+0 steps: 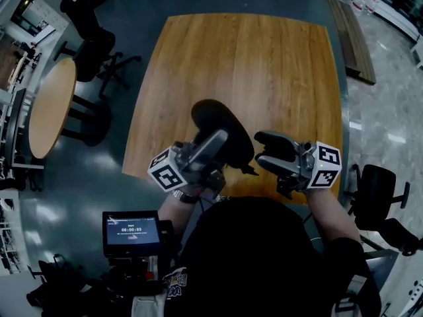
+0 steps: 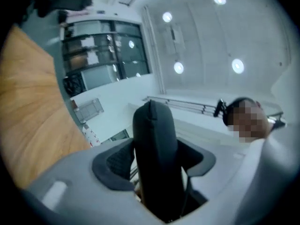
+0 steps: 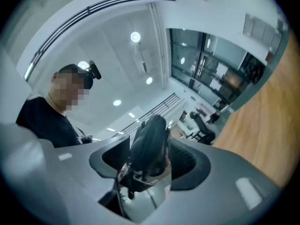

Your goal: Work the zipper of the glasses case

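A black glasses case [image 1: 218, 119] is up in front of me, over the near edge of the wooden table [image 1: 251, 58]. My left gripper [image 1: 213, 145] comes at it from the left, my right gripper [image 1: 262, 151] from the right. In the left gripper view the case [image 2: 153, 139] stands on end between the jaws, and both pads [image 2: 114, 163] lie against it. In the right gripper view the case [image 3: 151, 142] also fills the gap between the pads [image 3: 185, 159], with a small zipper tab and cord [image 3: 125, 184] hanging below it. Both grippers tilt up toward the ceiling.
A round table [image 1: 49, 107] and black office chairs [image 1: 92, 41] stand on the floor at the left. Another chair [image 1: 378, 191] is at the right, a bench [image 1: 353, 38] at the back right. A small screen [image 1: 131, 232] sits by my left forearm.
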The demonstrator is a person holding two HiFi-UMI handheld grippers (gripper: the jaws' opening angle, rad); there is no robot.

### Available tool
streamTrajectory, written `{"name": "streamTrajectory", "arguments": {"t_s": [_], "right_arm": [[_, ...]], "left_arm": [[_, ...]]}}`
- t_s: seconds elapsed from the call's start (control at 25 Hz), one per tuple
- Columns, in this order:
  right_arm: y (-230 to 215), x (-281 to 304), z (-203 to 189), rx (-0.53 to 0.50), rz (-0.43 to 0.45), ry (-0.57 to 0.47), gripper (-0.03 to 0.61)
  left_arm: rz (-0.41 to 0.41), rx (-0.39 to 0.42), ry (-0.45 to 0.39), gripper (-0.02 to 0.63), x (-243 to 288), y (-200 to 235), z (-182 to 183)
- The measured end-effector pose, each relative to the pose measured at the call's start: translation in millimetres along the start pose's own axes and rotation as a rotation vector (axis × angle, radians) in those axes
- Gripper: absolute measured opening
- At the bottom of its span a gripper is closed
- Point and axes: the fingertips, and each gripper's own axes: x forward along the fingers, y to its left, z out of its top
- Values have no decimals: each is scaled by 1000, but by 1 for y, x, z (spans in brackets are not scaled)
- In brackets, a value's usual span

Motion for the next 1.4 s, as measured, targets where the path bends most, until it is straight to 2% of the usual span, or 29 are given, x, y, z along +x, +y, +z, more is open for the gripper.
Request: {"name": "streamTrajectory", "arguments": {"t_s": [0.12,0.24,0.32,0.4,0.48,0.6,0.72,0.76,0.84,1.0,1.12,1.24,1.4], "right_arm": [[-18,-13,27,-260,-275,-91,246],[-21,-14,31,-617,-514,-46,212],[-14,-7,24,-795,-573,15,146],[-3,7,5,-873,-545,88,133],[5,19,-16,-888,-491,154,120],[10,21,-35,-869,-449,218,106],[11,13,-39,-820,-438,217,101],[11,12,-39,-805,-429,212,77],[14,14,-40,-794,-398,202,28],[15,26,-47,-802,-341,242,20],[7,30,-43,-784,-382,235,20],[-4,22,-17,-760,-478,144,-5],[-18,9,21,-790,-529,34,-6]], "left_arm": [[133,-192,-271,272,-22,39,42],[204,-334,-415,270,-36,62,62],[207,-422,-466,268,-34,68,62],[193,-486,-494,267,-29,69,57],[185,-503,-491,267,-21,68,54],[199,-472,-489,262,-16,69,55],[248,-423,-513,261,-21,78,60],[263,-404,-517,261,-22,80,62],[266,-367,-514,261,-22,79,65],[275,-314,-487,261,-17,73,61],[290,-295,-451,261,-16,71,52],[308,-289,-417,261,-21,69,43],[313,-299,-344,256,-23,63,28]]}}
